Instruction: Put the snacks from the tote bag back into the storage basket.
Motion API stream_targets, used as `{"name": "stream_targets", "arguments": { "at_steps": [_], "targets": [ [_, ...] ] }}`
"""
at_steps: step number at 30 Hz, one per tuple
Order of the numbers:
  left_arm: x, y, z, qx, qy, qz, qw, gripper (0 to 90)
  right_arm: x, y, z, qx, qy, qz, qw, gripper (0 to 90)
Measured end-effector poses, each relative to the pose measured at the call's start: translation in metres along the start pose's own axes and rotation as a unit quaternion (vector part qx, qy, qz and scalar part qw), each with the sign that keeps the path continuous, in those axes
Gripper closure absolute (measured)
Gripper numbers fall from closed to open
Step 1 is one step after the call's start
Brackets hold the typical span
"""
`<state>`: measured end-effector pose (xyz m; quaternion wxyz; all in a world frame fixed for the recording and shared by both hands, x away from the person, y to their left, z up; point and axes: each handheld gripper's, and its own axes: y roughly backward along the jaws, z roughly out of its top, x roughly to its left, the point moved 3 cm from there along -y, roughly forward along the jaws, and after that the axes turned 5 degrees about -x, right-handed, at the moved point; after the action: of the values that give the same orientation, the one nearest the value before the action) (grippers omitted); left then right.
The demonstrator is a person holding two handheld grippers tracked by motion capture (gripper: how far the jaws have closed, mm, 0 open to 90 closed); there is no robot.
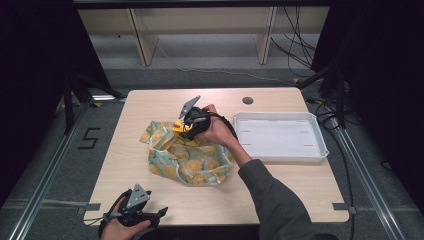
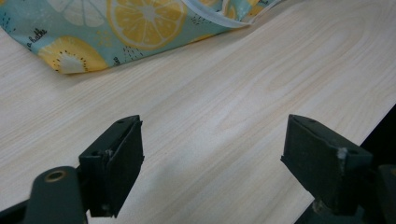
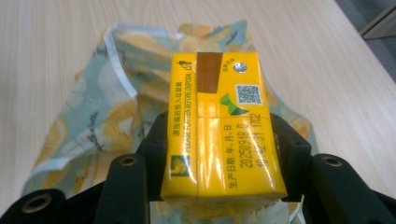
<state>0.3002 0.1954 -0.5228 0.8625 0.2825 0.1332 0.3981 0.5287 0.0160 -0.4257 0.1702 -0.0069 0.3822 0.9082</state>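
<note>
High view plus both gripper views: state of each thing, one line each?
Yellow drink carton: clamped in right tongs, lifted above bag.
Lemon-print fabric bag: crumpled on table, mouth open.
White plastic tray: empty.
Left tongs: open, empty, near the wooden table edge.

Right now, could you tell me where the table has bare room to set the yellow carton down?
The white tray is bare inside. Bare wood lies between the fruit-print bag and the table's near edge. It is crowded mid-table, where the right tongs hold the yellow carton over the bag.

I see the bag (image 1: 187,159) mid-table (image 1: 280,190), the tray (image 1: 280,154) to its right, the carton (image 1: 179,126) above the bag's far edge.
</note>
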Motion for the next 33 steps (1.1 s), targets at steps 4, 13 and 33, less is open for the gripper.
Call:
{"name": "stream_targets", "arguments": {
  "at_steps": [4,13,33],
  "targets": [
    [-0.001,0.0,-0.001,0.004,0.007,0.003,1.0,19.6,-0.001,0.012,0.009,-0.014,-0.002,0.0,0.9999,51.4],
    [0.003,0.003,0.001,0.001,0.002,0.005,1.0,19.8,0.004,0.045,0.022,-0.039,0.0,0.004,0.9992,51.4],
    [0.003,0.001,-0.001,0.005,0.015,0.004,0.9999,19.8,-0.001,0.104,-0.003,-0.03,-0.014,-0.016,0.9993,51.6]
  ]
}}
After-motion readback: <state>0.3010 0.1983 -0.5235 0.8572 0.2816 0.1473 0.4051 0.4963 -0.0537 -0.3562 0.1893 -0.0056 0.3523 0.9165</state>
